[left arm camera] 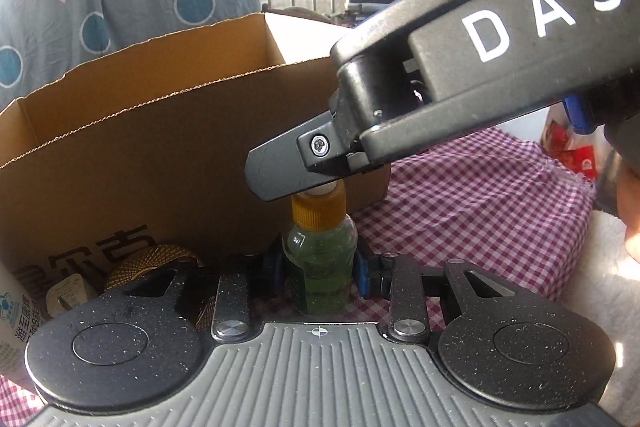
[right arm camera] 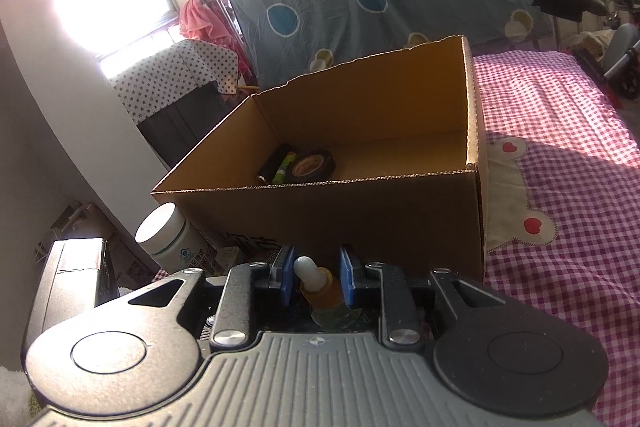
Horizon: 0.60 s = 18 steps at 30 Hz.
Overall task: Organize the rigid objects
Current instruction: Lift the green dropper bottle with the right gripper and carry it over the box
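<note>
Left fingers (left arm camera: 320, 273) gripping green dropper bottle (left arm camera: 320, 259), right fingers (right arm camera: 312, 277) slack around its cap, cardboard box (right arm camera: 340, 211) behind

Left wrist view: low, close behind the small green glass bottle (left arm camera: 319, 259). Right wrist view: above it, facing the shared open brown cardboard box (right arm camera: 360, 163).

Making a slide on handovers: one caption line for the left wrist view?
Left gripper clamps a small green bottle while the right gripper sits over its orange cap.
</note>
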### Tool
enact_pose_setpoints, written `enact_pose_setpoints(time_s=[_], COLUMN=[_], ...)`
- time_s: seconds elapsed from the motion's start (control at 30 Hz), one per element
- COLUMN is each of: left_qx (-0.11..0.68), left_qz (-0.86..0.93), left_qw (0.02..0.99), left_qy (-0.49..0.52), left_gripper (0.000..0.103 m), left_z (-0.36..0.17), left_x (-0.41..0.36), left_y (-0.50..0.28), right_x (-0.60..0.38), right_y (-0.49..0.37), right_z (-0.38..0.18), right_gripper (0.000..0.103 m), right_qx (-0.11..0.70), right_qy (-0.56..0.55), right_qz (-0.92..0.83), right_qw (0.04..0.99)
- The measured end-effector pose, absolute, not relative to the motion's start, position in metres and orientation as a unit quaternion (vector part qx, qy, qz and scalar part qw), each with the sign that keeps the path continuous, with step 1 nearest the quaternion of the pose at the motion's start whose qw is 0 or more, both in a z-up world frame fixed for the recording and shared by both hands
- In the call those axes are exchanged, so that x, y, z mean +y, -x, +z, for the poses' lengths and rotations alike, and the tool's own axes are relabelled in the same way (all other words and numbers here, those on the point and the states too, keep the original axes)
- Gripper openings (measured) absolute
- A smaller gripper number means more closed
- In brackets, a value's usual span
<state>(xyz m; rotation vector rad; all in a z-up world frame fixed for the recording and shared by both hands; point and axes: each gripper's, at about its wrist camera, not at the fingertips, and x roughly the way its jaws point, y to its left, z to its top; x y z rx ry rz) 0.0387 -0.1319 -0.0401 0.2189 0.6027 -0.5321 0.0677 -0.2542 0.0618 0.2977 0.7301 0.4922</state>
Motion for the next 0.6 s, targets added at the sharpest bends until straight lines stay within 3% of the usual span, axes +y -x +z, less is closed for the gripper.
enact_pose_setpoints(time_s=[0.07,0.2,0.27,0.33,0.6], left_qx=[0.292,0.292,0.293,0.292,0.286], left_qz=[-0.26,-0.263,-0.263,-0.264,-0.267], left_qw=[0.914,0.913,0.913,0.913,0.914], left_qy=[-0.107,-0.11,-0.11,-0.11,-0.109], left_gripper=[0.032,0.032,0.031,0.031,0.031], left_z=[-0.0397,-0.0387,-0.0385,-0.0386,-0.0324], left_x=[-0.1313,-0.131,-0.132,-0.1324,-0.1314], left_y=[-0.0386,-0.0386,-0.0396,-0.04,-0.0362], right_x=[-0.2545,-0.2568,-0.2558,-0.2533,-0.2496], right_y=[-0.0664,-0.0662,-0.067,-0.0691,-0.0629], right_z=[0.0614,0.061,0.0591,0.0559,0.0624], right_gripper=[0.043,0.044,0.041,0.026,0.024], right_qx=[0.352,0.353,0.355,0.361,0.353], right_qy=[-0.139,-0.14,-0.139,-0.131,-0.111], right_qz=[0.236,0.242,0.242,0.236,0.229], right_qw=[0.895,0.893,0.892,0.893,0.9])
